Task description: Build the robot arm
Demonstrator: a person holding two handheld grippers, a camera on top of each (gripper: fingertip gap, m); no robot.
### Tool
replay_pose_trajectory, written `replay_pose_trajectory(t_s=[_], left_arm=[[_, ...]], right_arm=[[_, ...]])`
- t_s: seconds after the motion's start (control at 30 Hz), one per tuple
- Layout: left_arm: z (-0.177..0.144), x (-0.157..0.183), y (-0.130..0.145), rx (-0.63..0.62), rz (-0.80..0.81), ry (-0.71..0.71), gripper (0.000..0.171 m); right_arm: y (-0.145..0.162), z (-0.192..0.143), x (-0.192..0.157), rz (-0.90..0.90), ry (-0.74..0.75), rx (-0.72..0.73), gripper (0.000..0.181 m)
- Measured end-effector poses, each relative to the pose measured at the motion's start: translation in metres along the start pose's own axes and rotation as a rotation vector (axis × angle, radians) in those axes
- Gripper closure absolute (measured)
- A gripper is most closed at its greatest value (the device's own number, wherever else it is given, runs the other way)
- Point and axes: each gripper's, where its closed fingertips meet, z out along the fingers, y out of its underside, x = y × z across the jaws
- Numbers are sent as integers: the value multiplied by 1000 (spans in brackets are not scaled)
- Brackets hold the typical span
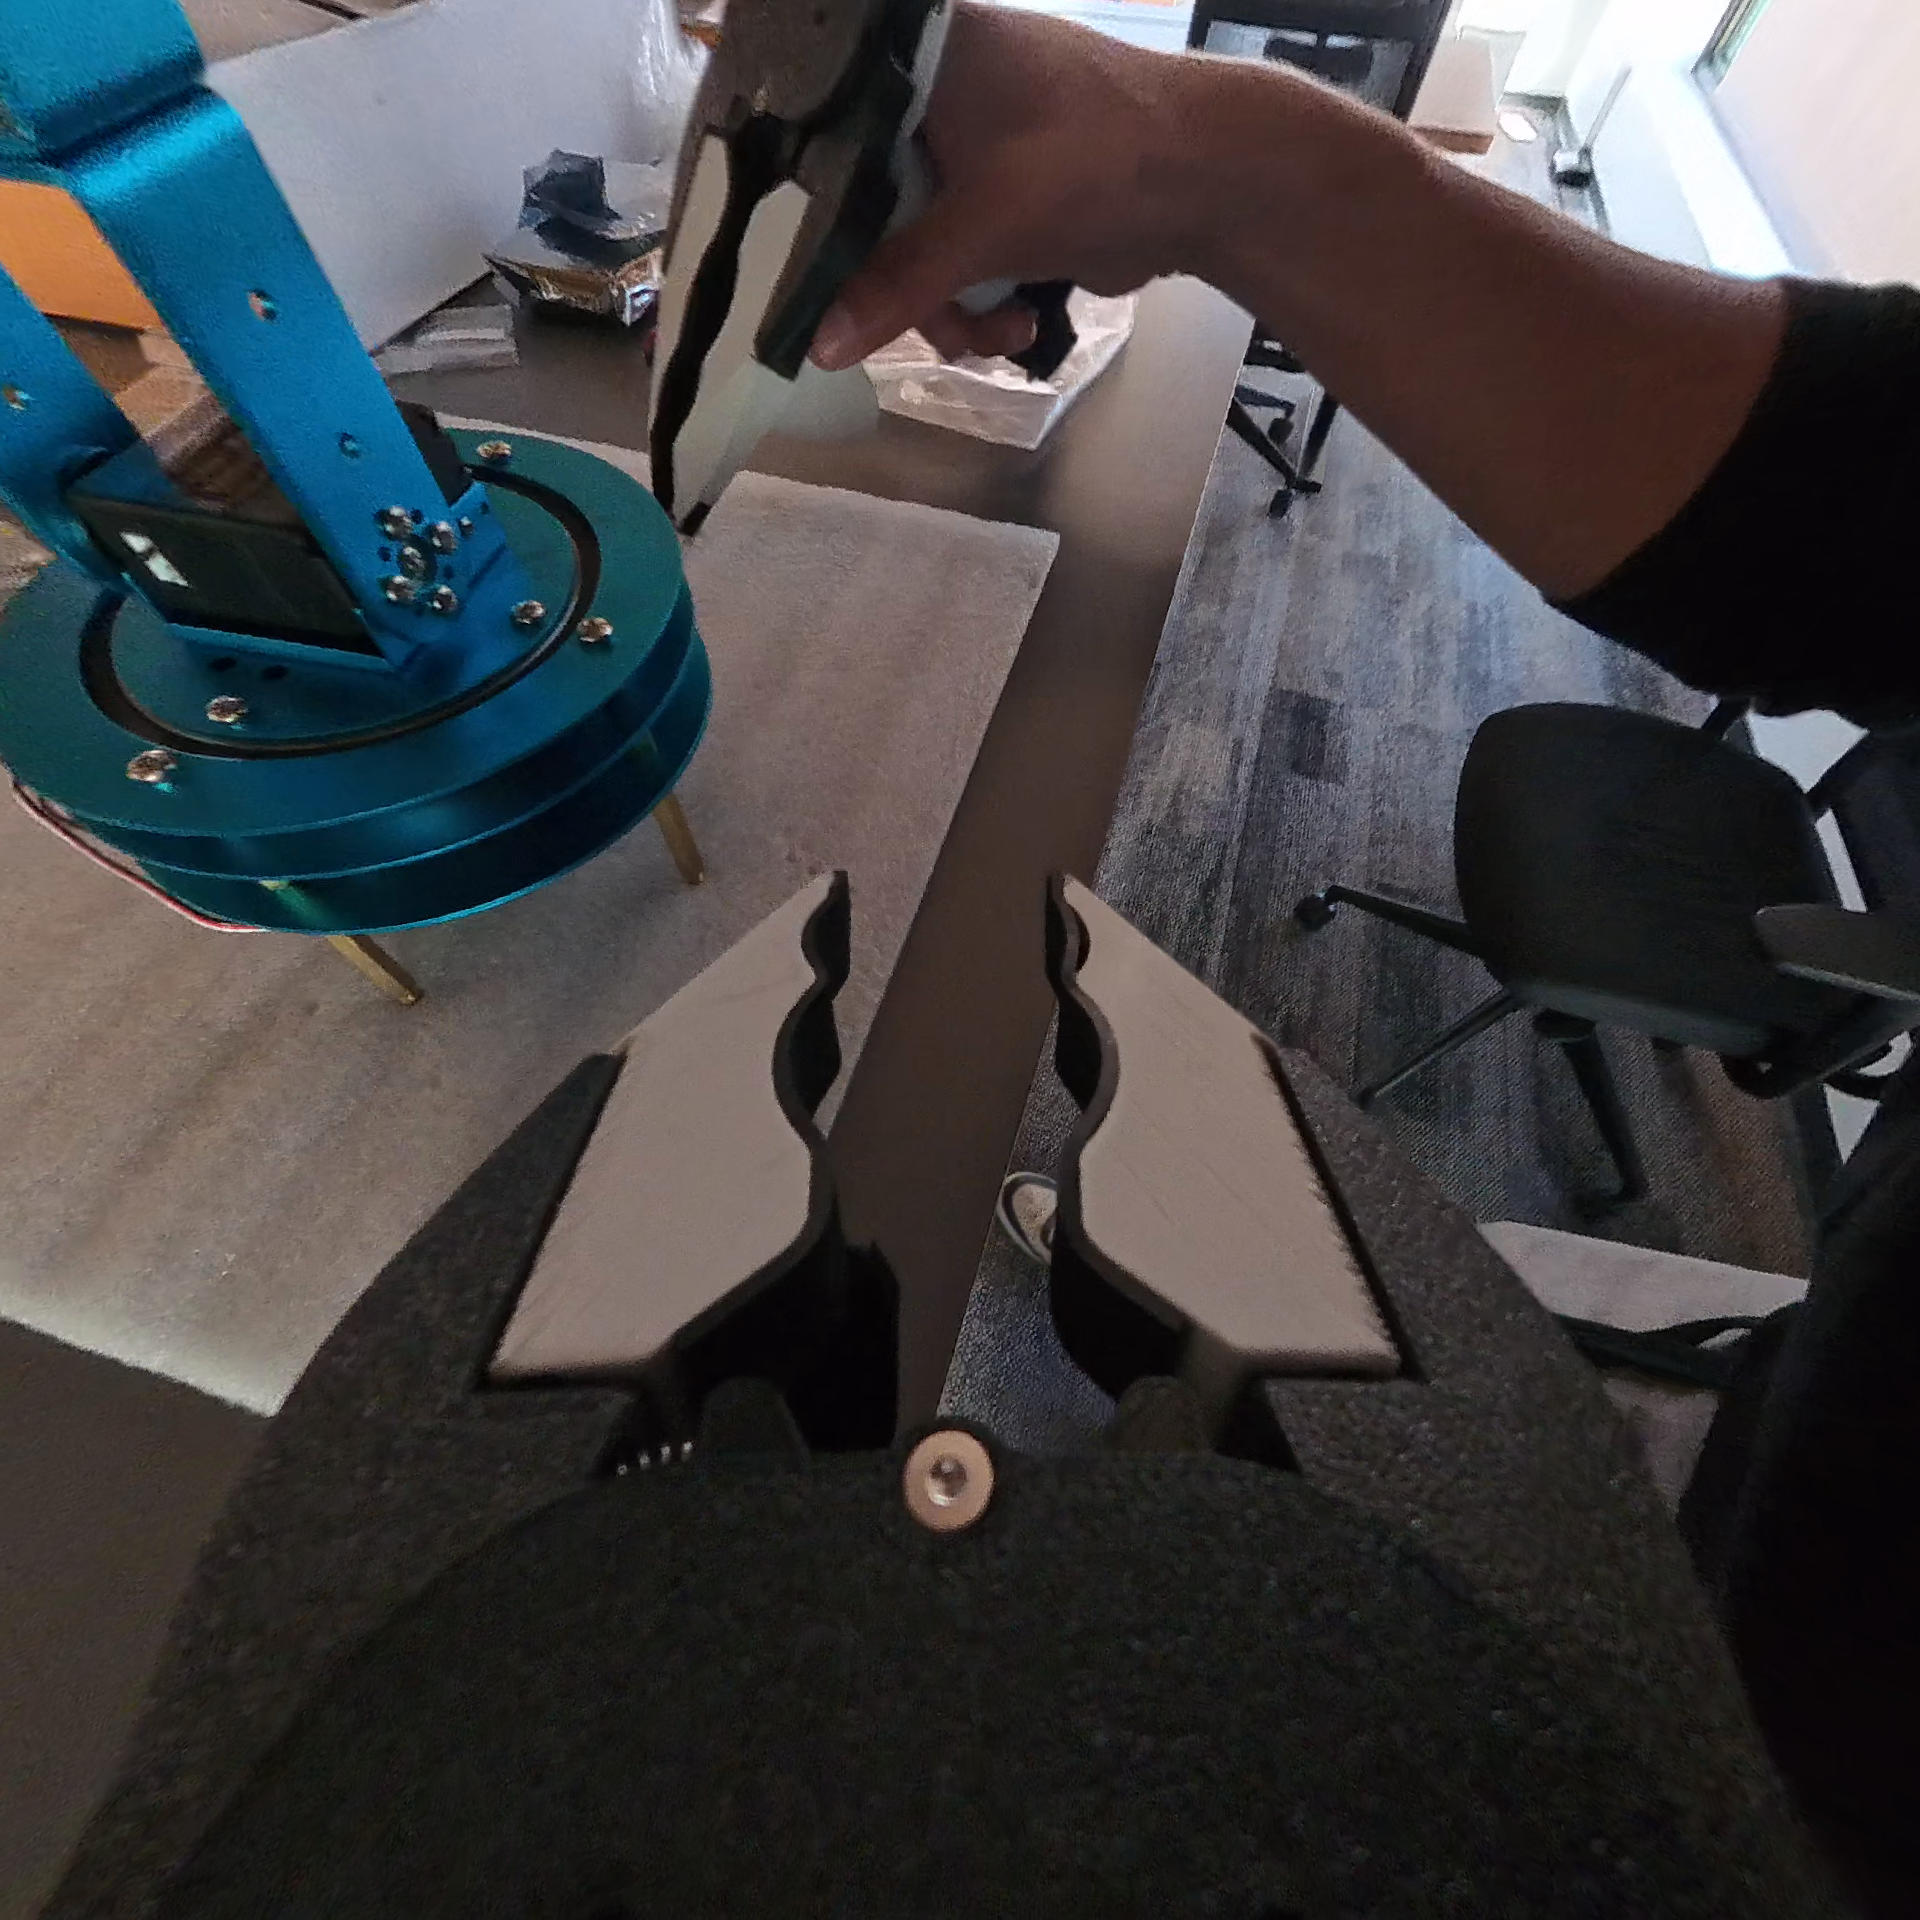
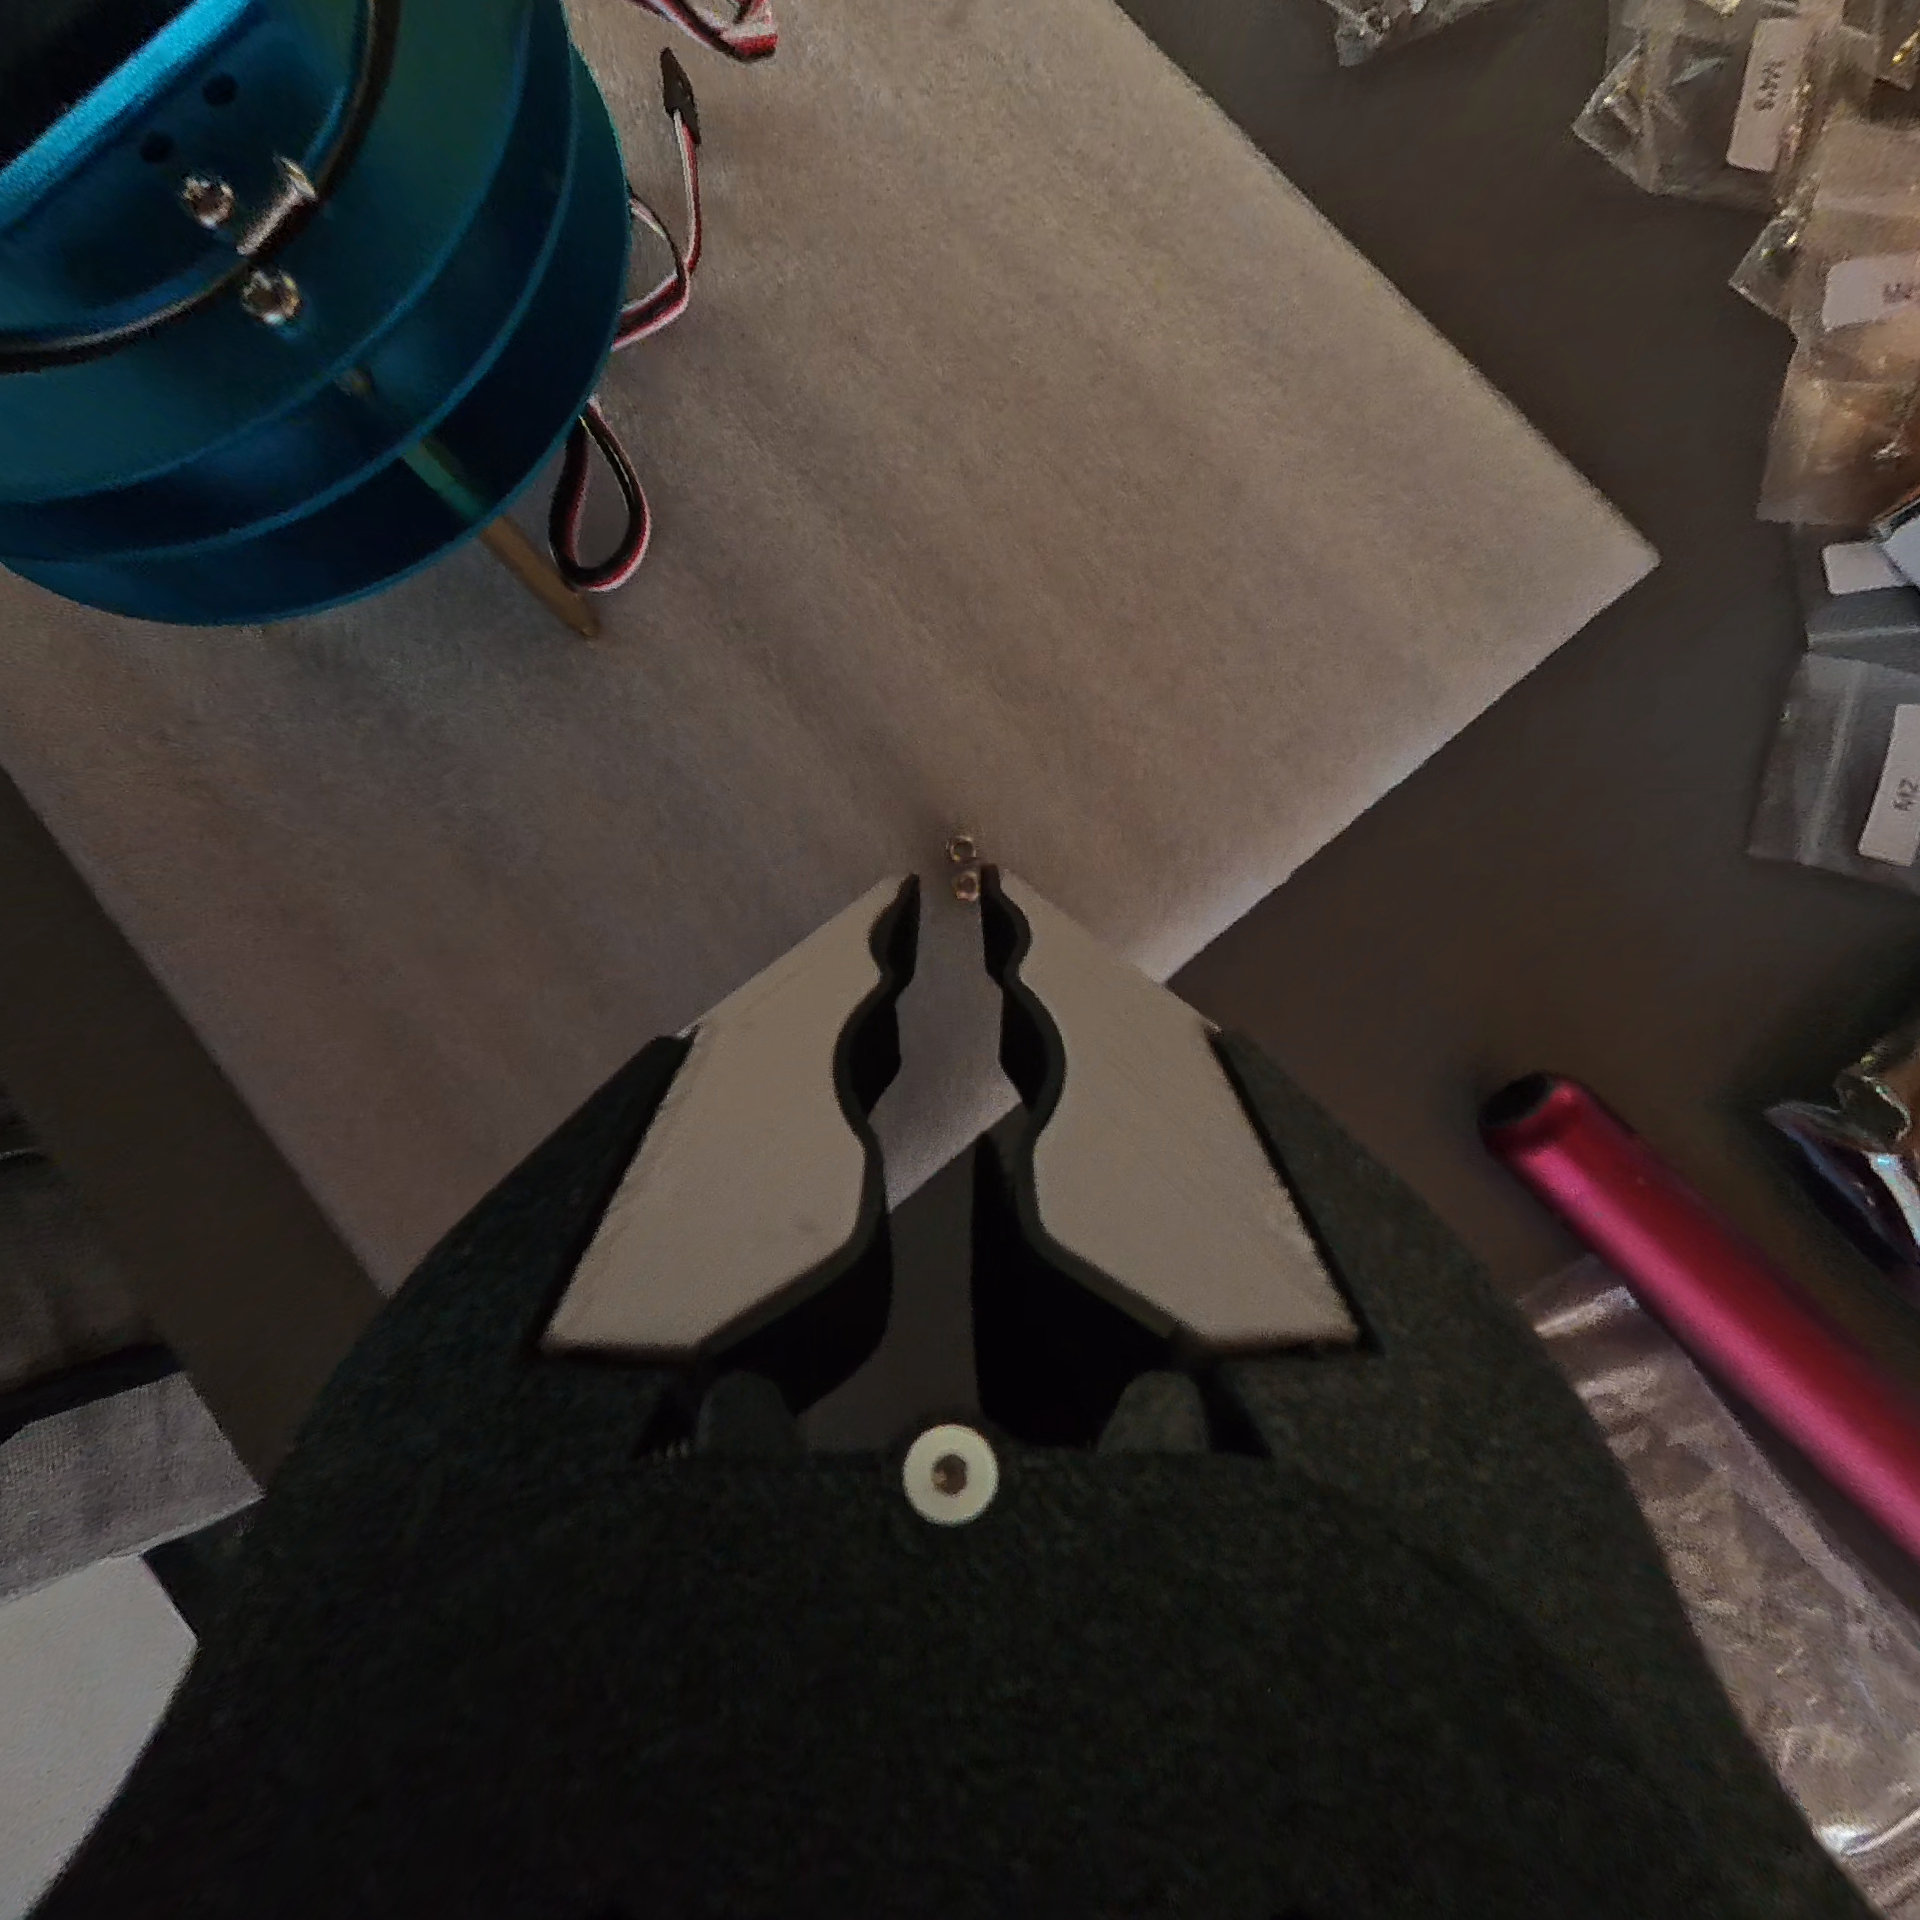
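Note:
My right gripper [image 2: 953, 881] hovers over a white foam mat [image 2: 1039, 468], its jaws a little apart. A small metal nut [image 2: 968, 884] lies on the mat between the tips, close to the right fingertip [image 2: 995, 894], with a gap to the left one. A second nut [image 2: 958, 849] lies just beyond the tips. My left gripper [image 1: 948, 883] is open and empty above the table's edge. A blue metal turntable base [image 1: 343, 727] on brass legs stands on the mat to its left. The right gripper [image 1: 681, 509] shows there too, held by a hand and pointing down at the mat.
The blue base [image 2: 260, 416] has a loose screw [image 2: 275, 213] lying on it, and servo wires [image 2: 665, 312] trail beside it. Bags of hardware [image 2: 1818, 208] and a pink metal tube [image 2: 1714, 1320] lie right of the mat. A black office chair [image 1: 1631, 862] stands beyond the table edge. The left gripper's tips are roughly 20 cm from the right gripper's. Both grippers' tips are roughly 12 cm from the loose screw [image 2: 275, 213].

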Motion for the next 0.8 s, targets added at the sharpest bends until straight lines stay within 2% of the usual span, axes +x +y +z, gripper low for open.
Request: replay_pose_trajectory(t_s=[0.17, 0.33, 0.47, 0.57, 0.67, 0.8], left_arm=[[1, 0, 5, -21, 5, -1, 134], [-4, -5, -7, 46, -3, -10, 134], [0, -11, -16, 61, 30, -41, 134], [7, -11, -11, 16, 59, -53, 134], [10, -9, -5, -12, 87, -66, 134], [12, -7, -1, -24, 79, -56, 134]], right_arm=[[2, 0, 0, 24, -52, -5, 179], [-7, -6, -5, 106, -154, 118, 181], [-5, -10, -3, 75, -98, 91, 181], [-7, -10, -10, 20, -77, 46, 169], [-3, -5, -6, -9, -43, -10, 172], [-1, 3, -7, 2, -73, -37, 173]])
